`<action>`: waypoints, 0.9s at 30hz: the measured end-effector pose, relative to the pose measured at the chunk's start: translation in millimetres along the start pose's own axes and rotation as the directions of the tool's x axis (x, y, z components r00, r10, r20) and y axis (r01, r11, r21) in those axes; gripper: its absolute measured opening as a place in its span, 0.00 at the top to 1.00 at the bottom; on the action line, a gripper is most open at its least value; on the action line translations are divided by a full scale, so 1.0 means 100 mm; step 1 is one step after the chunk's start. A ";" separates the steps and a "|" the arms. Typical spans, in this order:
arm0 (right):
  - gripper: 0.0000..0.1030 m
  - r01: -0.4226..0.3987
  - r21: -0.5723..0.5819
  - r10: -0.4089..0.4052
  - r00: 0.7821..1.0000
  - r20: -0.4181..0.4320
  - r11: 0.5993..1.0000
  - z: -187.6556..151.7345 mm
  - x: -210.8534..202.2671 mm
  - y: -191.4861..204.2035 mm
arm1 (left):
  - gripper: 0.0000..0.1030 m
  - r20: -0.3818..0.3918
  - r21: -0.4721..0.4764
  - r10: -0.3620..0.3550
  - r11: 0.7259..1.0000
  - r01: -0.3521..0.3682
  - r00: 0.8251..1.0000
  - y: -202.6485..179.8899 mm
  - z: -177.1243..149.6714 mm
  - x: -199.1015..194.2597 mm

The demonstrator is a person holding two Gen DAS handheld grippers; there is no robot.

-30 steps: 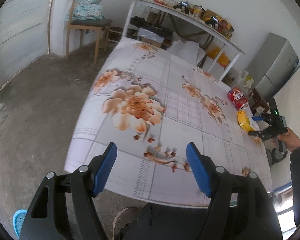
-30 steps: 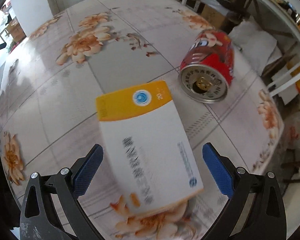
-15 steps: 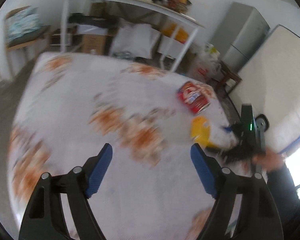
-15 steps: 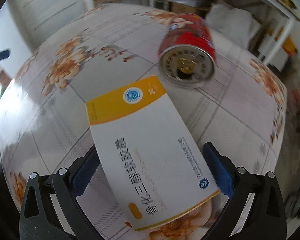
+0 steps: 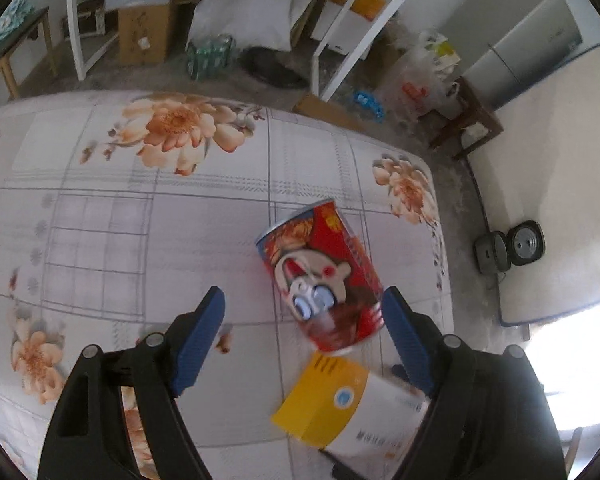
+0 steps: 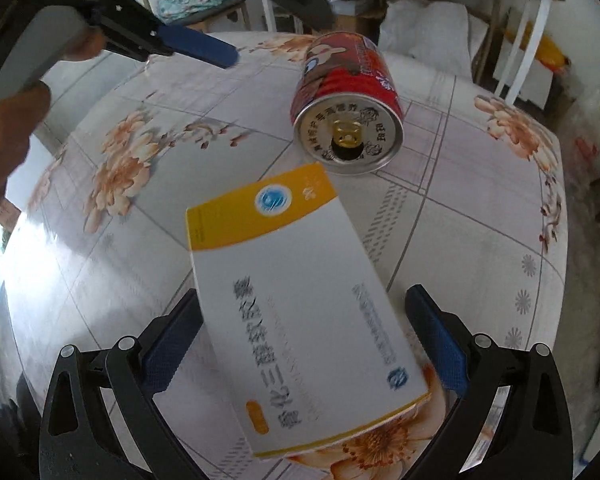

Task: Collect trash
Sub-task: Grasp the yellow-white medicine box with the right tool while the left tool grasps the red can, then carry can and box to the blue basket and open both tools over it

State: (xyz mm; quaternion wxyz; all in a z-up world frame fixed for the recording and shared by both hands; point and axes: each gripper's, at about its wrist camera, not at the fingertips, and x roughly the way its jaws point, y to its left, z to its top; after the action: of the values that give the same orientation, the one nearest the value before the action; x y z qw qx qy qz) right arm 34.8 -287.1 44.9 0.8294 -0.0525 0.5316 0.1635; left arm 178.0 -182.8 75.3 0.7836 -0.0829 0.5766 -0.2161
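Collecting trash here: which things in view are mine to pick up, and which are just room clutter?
For the job:
- red can, lying on its side on the table
- yellow-and-white box, flat beside the can

Just lying about:
- cardboard box
- white sack
- plastic bags
- wooden stool

Chinese print on box (image 6: pixel 300 300), blurred, can (image 6: pixel 348 104) lid lettering unreadable

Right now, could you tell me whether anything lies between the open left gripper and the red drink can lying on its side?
Nothing visible does. The red drink can lies on the floral tablecloth just ahead of the left gripper, nearer its right finger. The yellow-and-white cardboard box sits beside the can, not in the path.
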 end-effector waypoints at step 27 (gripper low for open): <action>0.34 0.074 0.080 -0.080 0.994 0.073 0.994 -0.18 -0.15 0.18 | 0.31 -0.116 -0.066 0.028 0.997 -0.036 0.993 -0.10 0.25 0.64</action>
State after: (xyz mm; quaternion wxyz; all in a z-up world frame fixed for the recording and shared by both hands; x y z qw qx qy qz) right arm 8.0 -278.0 52.2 0.8561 -0.0344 0.5032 0.1127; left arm 214.2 -221.9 31.5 0.7491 -0.0877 0.6292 -0.1879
